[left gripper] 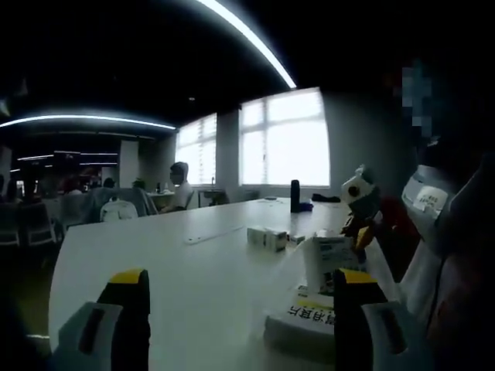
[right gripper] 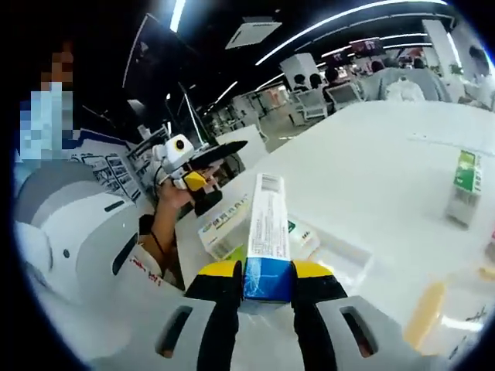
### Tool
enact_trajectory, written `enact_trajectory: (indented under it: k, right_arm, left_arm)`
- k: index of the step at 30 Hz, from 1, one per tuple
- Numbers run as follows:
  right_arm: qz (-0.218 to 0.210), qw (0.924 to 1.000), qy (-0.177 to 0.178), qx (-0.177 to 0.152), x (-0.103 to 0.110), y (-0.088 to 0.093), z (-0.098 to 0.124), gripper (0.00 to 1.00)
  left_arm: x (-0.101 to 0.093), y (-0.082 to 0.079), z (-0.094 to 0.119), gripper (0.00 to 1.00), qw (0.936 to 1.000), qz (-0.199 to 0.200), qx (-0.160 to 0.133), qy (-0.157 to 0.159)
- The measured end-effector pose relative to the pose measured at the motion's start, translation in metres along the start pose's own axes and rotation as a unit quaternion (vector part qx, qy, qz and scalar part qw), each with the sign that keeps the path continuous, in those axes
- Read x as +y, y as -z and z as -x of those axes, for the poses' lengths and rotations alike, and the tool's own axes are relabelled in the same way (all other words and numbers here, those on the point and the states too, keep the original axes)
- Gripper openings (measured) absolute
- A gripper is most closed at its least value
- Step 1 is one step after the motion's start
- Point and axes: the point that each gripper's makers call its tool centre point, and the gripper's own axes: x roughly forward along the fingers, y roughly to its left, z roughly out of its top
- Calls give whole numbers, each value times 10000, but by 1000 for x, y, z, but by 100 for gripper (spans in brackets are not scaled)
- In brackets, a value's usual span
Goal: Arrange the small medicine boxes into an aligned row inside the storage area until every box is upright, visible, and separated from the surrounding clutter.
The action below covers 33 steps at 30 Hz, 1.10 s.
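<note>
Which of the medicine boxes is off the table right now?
The long white and blue box, clamped in the right gripper. The green and white box stands on the table.

A medicine box (left gripper: 328, 260) stands on the table (left gripper: 193, 270) beside a flat box (left gripper: 309, 315).

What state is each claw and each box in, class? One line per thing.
Left claw: open, holding nothing.
Right claw: shut on the long box.
Long box: gripped at one end, lifted off the table.
Upright box: standing on the table.
Flat box: lying flat near the left claw.
Green box: standing upright, apart from the others.
</note>
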Motion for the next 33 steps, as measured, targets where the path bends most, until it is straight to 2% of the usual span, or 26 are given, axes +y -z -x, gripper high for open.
enact_trajectory:
  k: [5, 12, 15, 18, 19, 22, 24, 29, 31, 32, 33]
  right_arm:
    - [225, 9997, 21, 115, 2, 1, 1, 25]
    - [788, 9938, -16, 781, 11, 16, 10, 27]
    - [810, 9910, -51, 1069, 14, 22, 13, 25]
    - [857, 9886, -151, 1225, 17, 27, 14, 23]
    - [791, 9887, -166, 1261, 17, 27, 14, 23]
    - [-111, 9942, -213, 1044, 16, 17, 11, 22]
    - [-516, 9937, -260, 958, 15, 12, 10, 21]
    - [-826, 9928, -250, 835, 13, 7, 6, 20]
    - [-963, 9927, -242, 689, 16, 4, 3, 20]
    - [-1194, 9916, -199, 462, 13, 0, 1, 20]
    - [-1285, 9907, -191, 394, 12, -2, 1, 20]
  left_arm:
    - [0, -1, 4, 99, 10000, -24, -22, -23]
    - [0, 3, 4, 98, 10000, -24, -17, -48]
    - [-1, 1, 3, 98, 10000, -38, -50, -14]
    - [-2, 1, 2, 98, 10000, -65, -64, 14]
    - [-2, 1, 2, 98, 10000, -71, -61, 18]
    - [-2, 2, 3, 97, 10000, -77, -57, 13]
    - [-1, 2, 3, 97, 10000, -72, -59, 2]
    - [-2, 3, 7, 97, 9999, -57, -76, -34]
    - [-2, 3, 8, 97, 9999, -55, -84, -43]
    - [-2, 3, 7, 97, 9999, -58, -92, -50]
    - [-2, 3, 7, 97, 9999, -57, -94, -50]
